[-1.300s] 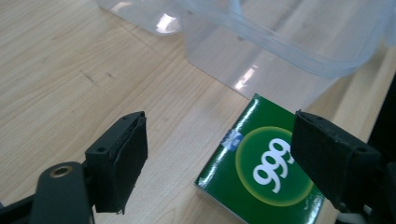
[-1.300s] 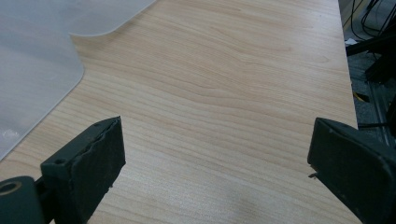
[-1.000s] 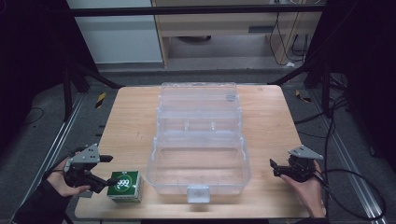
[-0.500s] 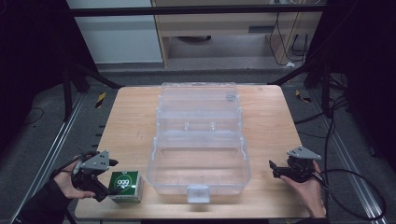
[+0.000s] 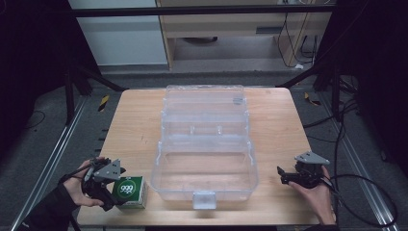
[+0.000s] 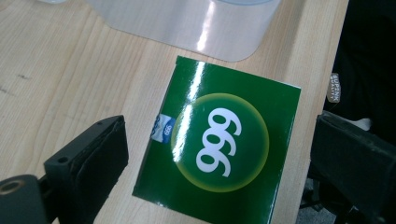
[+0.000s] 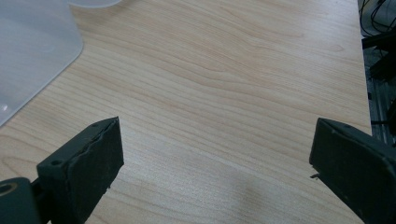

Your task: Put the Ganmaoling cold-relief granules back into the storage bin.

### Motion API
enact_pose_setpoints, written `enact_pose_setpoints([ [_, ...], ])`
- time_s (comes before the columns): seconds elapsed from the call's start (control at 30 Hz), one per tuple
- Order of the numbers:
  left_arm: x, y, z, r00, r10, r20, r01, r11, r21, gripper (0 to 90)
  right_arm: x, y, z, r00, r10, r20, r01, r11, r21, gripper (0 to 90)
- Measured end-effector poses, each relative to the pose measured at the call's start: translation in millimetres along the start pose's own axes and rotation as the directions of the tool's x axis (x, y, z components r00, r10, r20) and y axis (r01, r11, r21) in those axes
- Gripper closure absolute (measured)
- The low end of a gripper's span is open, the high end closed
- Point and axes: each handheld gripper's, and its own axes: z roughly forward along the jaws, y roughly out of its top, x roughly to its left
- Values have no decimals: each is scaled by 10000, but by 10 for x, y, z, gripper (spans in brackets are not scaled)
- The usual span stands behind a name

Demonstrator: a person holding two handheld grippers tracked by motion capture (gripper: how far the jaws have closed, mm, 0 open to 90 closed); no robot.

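At the seven o'clock corner of the worktop (image 5: 134,120), we have one green box (image 5: 129,191) lying flat with its "999" face up, just beside the near-left corner of the clear case (image 5: 204,185), and our left tongs (image 6: 219,154) stand released with one jaw on each side of it, which we judge puts them in place to close on its sides. Outward from there we count one case, its lid thrown back toward twelve o'clock so the tub is free to take the box, and at five o'clock our right tongs (image 7: 217,158), released too, over bare wood: two tongs in all.
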Motion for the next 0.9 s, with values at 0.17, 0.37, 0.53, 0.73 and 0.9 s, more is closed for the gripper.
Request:
enact_pose_setpoints([
  [0.17,-7,16,60,9999,85,146,-88,9998,204,49,3,-3,7,10000,-66,-15,66,9999,82,33],
  [0.37,3,27,110,9995,233,191,-240,9989,414,41,13,-6,16,9999,-104,-73,105,9998,149,31],
  [0.53,5,28,167,9991,342,243,-356,9976,587,35,19,-10,30,9996,-233,-136,236,9995,201,30],
  [0.73,19,29,241,9982,497,325,-524,9947,881,24,30,-13,38,9994,-291,-187,297,9991,291,29],
  [0.9,33,22,303,9975,543,455,-587,9931,1018,22,37,-19,52,9990,-387,-210,395,9985,383,28],
])
